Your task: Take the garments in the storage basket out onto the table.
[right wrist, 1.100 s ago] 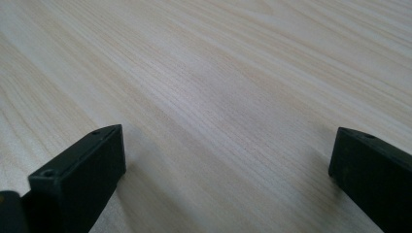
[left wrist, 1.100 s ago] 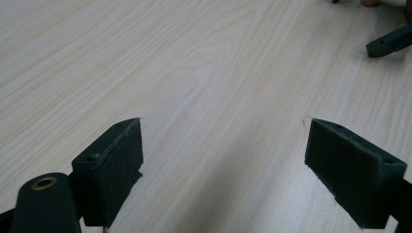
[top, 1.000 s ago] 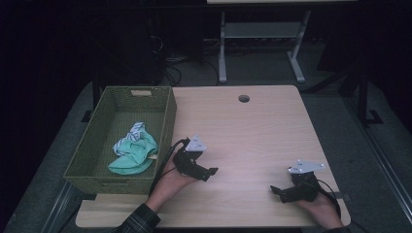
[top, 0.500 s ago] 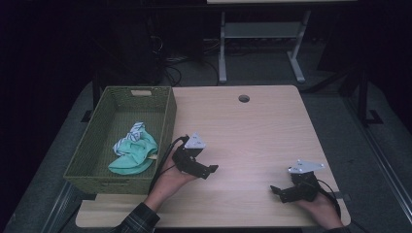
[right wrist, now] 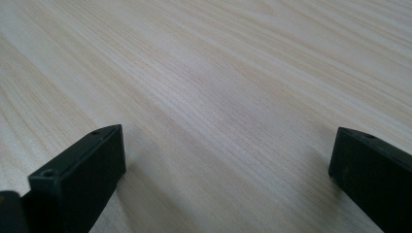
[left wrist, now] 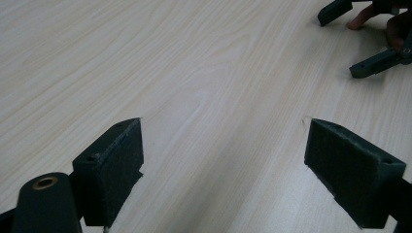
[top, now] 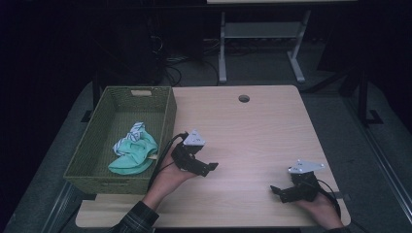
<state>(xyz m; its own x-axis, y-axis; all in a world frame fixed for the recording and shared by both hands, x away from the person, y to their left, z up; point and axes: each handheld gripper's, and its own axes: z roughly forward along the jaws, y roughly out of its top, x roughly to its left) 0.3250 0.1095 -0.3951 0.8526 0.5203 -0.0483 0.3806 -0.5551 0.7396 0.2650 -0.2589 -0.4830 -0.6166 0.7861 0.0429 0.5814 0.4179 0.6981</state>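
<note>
Teal-and-striped cloths (top: 132, 150): heaped in green woven basket (top: 165, 119) at table's left edge; position unchanged vs. 1 s ago. Left gripper (top: 210, 168): drawn slightly back over bare tabletop just beside basket, jaws spread, nothing held. Right gripper (top: 276, 191): kept at near-right edge, jaws spread, empty. Judged: drop-off done. Pale wood-grain table (top: 252, 131), cable hole (top: 244, 98); dark room, desk frame (top: 257, 34) behind.

Dark room (grey floor (top: 340, 111)), white stand (top: 257, 29)
</note>
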